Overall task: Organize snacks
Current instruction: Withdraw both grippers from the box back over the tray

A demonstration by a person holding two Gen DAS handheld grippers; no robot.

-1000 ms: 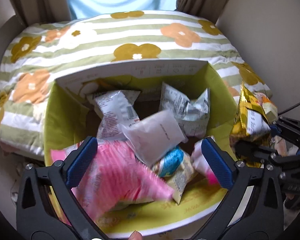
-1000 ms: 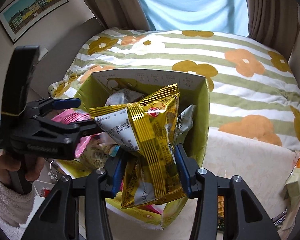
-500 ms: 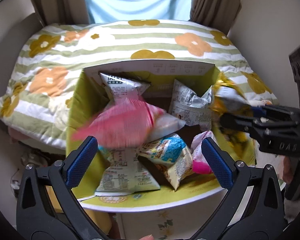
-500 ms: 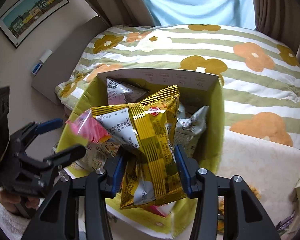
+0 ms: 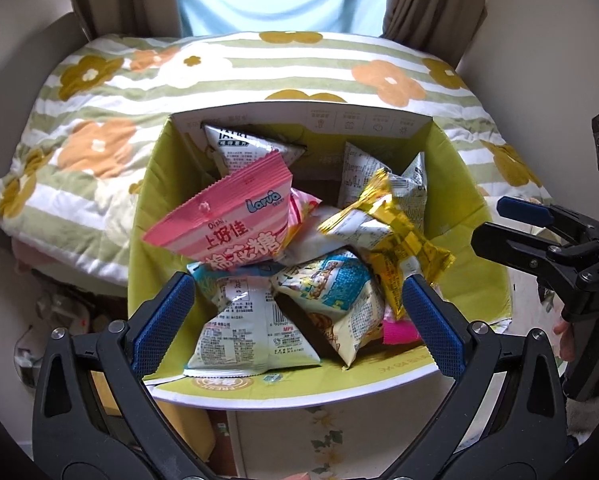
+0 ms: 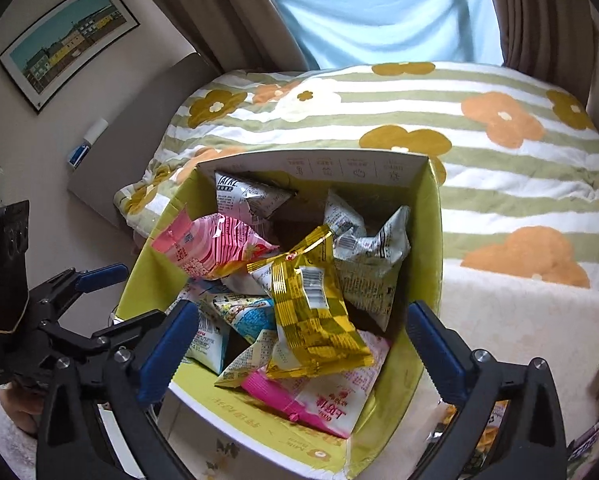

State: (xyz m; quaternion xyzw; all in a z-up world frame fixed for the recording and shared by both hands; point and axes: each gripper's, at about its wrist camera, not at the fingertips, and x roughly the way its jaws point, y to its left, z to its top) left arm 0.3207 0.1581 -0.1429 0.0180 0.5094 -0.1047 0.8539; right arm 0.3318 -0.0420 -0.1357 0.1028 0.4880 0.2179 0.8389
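1. Two grippers hover over the green cardboard box (image 5: 151,216) that fills the middle of both views, and we see both with jaws spread wide and nothing between the blue pads: the left gripper (image 5: 297,326) at the bottom of its own view, the right gripper (image 6: 301,344) at the bottom of its own.
2. The snacks lie loose inside the box. The pink Larva marshmallow bag (image 5: 229,220) sits left of centre, propped on the pile, and the gold foil packet (image 6: 313,308) lies across the middle on top.
3. Beneath them we see a pale packet with blue print (image 5: 331,284) toward the lower centre, and crinkled silver-white packets (image 6: 373,256) against the upper right wall.
4. We judge all these bags light, soft and air-puffed, so they will crush or slip under a hard squeeze; the foil looks the slickest.
5. We would take hold at a crimped end seal, where the film is flat and stiff, for instance the zigzag upper edge of the pink bag.
6. The box stands against a striped floral blanket (image 6: 479,128) across the upper frame.
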